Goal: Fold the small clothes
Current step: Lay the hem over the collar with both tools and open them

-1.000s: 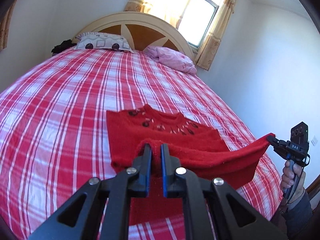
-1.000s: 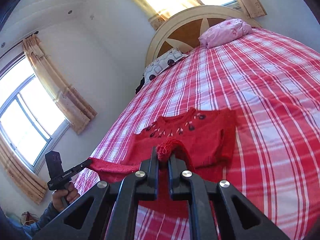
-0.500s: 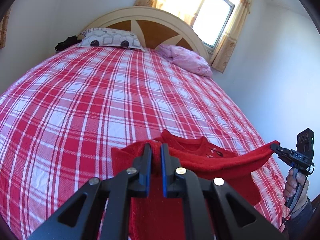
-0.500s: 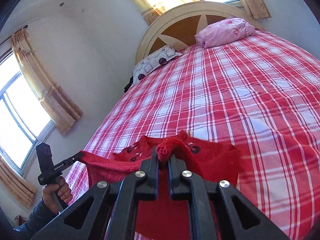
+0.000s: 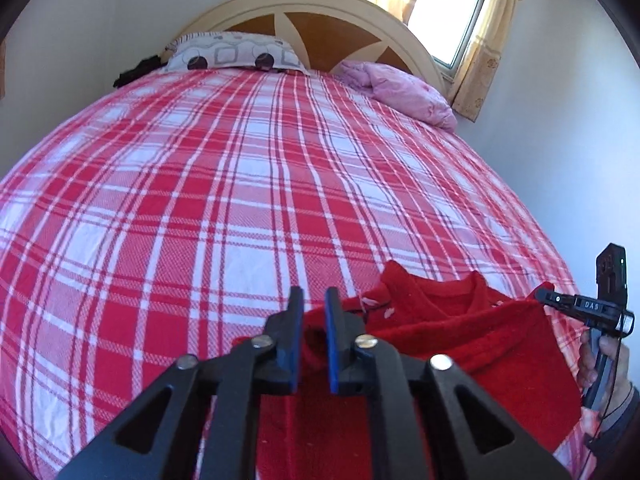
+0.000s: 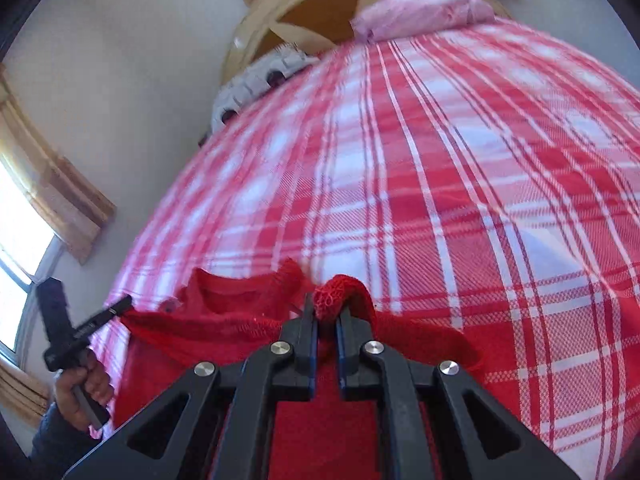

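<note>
A red knit sweater (image 5: 460, 332) lies on the plaid bed near its foot, its lower part folded up over the body so that only the neckline shows. My left gripper (image 5: 314, 308) hangs just above the fold's left corner. Its jaws are opening, and the cloth lies low between them with neither pad pressing on it. My right gripper (image 6: 327, 312) is shut on a bunched bit of the sweater's (image 6: 224, 320) edge at the right corner. Each gripper shows in the other's view, right gripper (image 5: 540, 294) and left gripper (image 6: 126, 303), with a hand on its handle.
The red and white plaid sheet (image 5: 240, 200) covers the whole bed. A patterned pillow (image 5: 236, 54) and a pink pillow (image 5: 404, 92) lie against the arched headboard (image 5: 320, 12), with a dark item (image 5: 136, 72) at the far left. Curtained windows flank the bed.
Both grippers carried the sweater's lower edge toward the headboard and down, covering the decorated front up to the neckline. The left jaws have parted; the right stays shut on the cloth.
</note>
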A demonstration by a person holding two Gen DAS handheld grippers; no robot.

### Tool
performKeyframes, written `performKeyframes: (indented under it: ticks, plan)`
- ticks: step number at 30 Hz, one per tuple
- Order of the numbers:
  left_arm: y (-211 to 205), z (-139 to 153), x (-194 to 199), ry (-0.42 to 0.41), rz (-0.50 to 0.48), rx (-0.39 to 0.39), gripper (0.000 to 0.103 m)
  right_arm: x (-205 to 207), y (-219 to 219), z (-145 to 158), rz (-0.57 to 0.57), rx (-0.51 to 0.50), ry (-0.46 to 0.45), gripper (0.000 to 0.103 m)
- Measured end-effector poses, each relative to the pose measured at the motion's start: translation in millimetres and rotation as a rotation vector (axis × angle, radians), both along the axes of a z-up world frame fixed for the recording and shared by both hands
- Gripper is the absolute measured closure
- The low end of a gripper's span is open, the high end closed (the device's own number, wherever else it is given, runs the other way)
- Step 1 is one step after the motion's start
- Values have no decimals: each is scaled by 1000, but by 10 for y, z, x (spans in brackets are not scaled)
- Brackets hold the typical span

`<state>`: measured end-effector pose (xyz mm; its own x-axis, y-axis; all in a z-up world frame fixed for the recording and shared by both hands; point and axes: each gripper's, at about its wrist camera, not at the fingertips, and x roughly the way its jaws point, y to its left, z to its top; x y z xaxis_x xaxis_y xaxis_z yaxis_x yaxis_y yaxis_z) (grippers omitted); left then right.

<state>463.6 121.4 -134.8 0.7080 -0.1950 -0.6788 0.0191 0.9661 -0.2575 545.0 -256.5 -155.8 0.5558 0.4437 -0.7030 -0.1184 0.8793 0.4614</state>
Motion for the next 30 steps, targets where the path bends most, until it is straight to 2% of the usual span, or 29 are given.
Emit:
performKeyframes:
  ticks: [1,2,3,4,5,6,7,11,13,15,16,18,19,20,21,22,23,24,25,26,28,30]
  plan:
    - [8,2,11,9,7,20,56,41,-27,-48,-7,-9,13,96]
    - [28,27,-17,2,20,39,33,68,-58,-64,-13,-19,14,95]
    - [46,43,-38,-16,25,40,24,71,-88,-53,-14,-15,6,88]
    - [65,72,-85,-45,23,37,22,56,-110,-35,-10,-4,0,69]
    - [69,104,-133,-65,11,39,16,20,-135,8,-16,-5,-15,53]
    - [66,117,-148,-70,5,50,8,-7,-149,47,-26,-17,-27,27]
    - [36,128,-190,-76,-4,81,8,-36,-157,86,-30,-29,-42,24]
    - [-121,78,-201,-49,-61,176,9,-88,-140,147,19,-59,-39,24]
    - [-191,18,-141,-25,-90,188,11,-87,-97,161,38,-80,-42,24]
    - [-246,-42,-75,-6,-100,210,24,-56,-29,141,57,-119,-39,24]
    - [-265,-94,2,15,-108,212,27,-17,10,104,65,-140,-27,24]
    - [-280,-179,96,49,-118,194,39,39,64,50,72,-169,-17,26]
    - [-289,-238,153,72,-124,188,42,77,96,12,81,-179,-5,33]
    - [-305,-306,213,99,-131,191,55,124,133,-40,94,-190,13,39]
    - [-323,-347,231,111,-140,195,63,157,159,-83,105,-199,27,54]
    - [-338,-372,249,116,-140,206,63,182,210,-124,112,-239,36,76]
    - [-349,-362,259,106,-116,229,61,184,249,-132,114,-278,29,86]
    - [-350,-355,243,101,-107,236,58,181,304,-120,114,-335,9,91]
    - [-356,-360,249,98,-97,250,55,187,303,-113,105,-348,5,92]
    - [-355,-381,252,97,-81,270,45,215,276,-123,81,-354,11,92]
    - [-329,-399,243,90,-74,261,43,309,166,-221,36,-329,67,91]
    - [-291,-341,195,84,-66,255,43,294,135,-218,42,-315,57,91]
